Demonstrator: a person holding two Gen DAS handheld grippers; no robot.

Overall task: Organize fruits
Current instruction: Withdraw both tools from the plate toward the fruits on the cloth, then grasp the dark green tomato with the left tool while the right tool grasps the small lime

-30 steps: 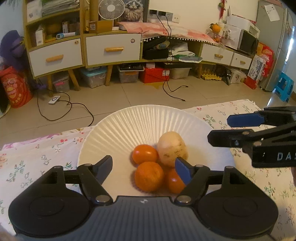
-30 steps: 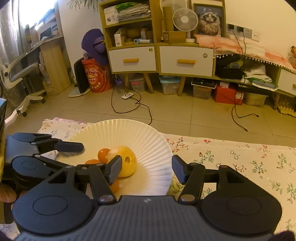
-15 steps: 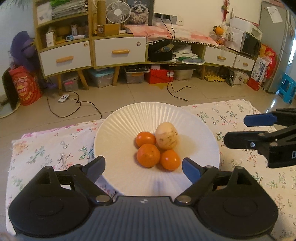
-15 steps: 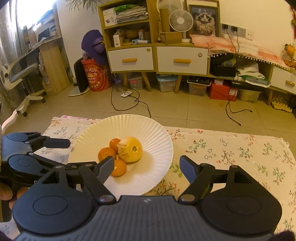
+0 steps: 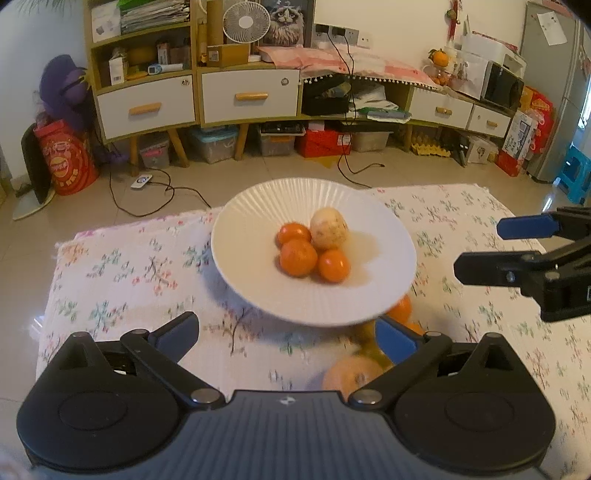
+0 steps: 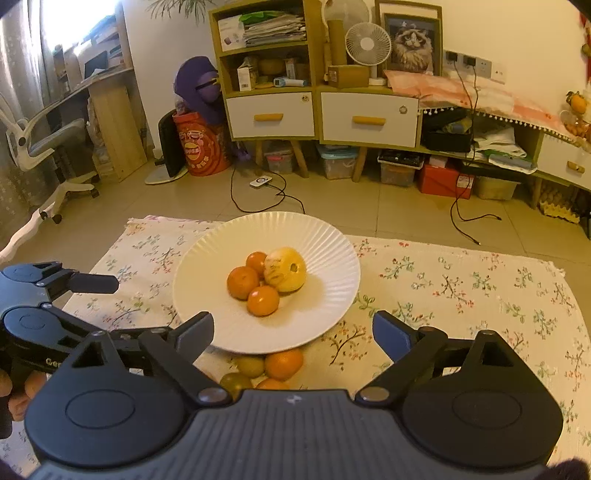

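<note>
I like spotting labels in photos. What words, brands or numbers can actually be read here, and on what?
"Gen": white letters, cut off, on the side of the left tool, right wrist view.
Red barrel by the shelf: printed emblem, too blurred to read.
Boxes on the shelf: print too small to read.
Paper on the fridge: unreadable.
Red box by the fridge: unreadable.

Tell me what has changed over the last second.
Both grippers, left and right, have backed away from the plate, their jaws just opening wider with nothing between them. More fruit in front of the plate has come into view. The four fruits on the plate stayed put.
</note>
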